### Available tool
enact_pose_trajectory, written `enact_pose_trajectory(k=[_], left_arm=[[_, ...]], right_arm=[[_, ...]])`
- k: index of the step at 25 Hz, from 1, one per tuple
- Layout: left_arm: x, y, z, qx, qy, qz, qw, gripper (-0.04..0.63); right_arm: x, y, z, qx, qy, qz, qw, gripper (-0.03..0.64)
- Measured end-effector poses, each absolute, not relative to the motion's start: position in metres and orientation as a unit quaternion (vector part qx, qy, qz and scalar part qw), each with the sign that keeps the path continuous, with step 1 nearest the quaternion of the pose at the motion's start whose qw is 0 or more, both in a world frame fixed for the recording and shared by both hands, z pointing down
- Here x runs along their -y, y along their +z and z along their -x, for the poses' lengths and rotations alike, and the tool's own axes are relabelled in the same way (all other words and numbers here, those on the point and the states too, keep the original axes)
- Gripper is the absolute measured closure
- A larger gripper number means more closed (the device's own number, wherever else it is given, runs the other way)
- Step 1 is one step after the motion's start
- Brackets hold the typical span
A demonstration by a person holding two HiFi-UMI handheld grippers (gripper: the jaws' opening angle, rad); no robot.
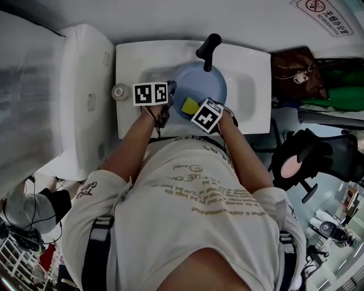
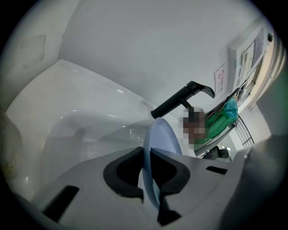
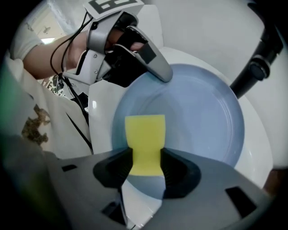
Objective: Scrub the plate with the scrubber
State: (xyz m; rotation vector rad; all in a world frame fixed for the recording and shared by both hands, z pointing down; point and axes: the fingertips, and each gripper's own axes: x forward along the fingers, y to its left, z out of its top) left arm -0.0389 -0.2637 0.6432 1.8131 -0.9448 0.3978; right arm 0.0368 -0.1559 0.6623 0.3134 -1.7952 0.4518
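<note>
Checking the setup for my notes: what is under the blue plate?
The white sink lies under the plate, which the left gripper holds by its rim. The black faucet stands behind it. The plate covers the sink's middle; what lies there cannot be seen.

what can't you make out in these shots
Head view: jaws of left gripper and right gripper, under their marker cubes.
Left gripper view: plate face, seen edge-on.
Right gripper view: plate's near rim, behind the gripper body; whether the scrubber touches the plate.
Head view: wall sign print, too small.
</note>
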Motion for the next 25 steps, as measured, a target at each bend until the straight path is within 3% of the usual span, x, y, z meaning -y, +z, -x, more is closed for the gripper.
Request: enact_pose_trajectory(k=[11,25], left_arm=[[0.252,0.645,0.038,0.371,0.174,-0.751,0.518,0.560],[0.248,0.642,0.038,0.359,0.166,-0.756,0.521,0.555]], right_arm=[[0.167,0.675,-0.110,0.712,0.239,-0.212,0.625,0.416],[0.238,0.668,-0.119,0.718,0.163,-0.279,0.616,0.416]])
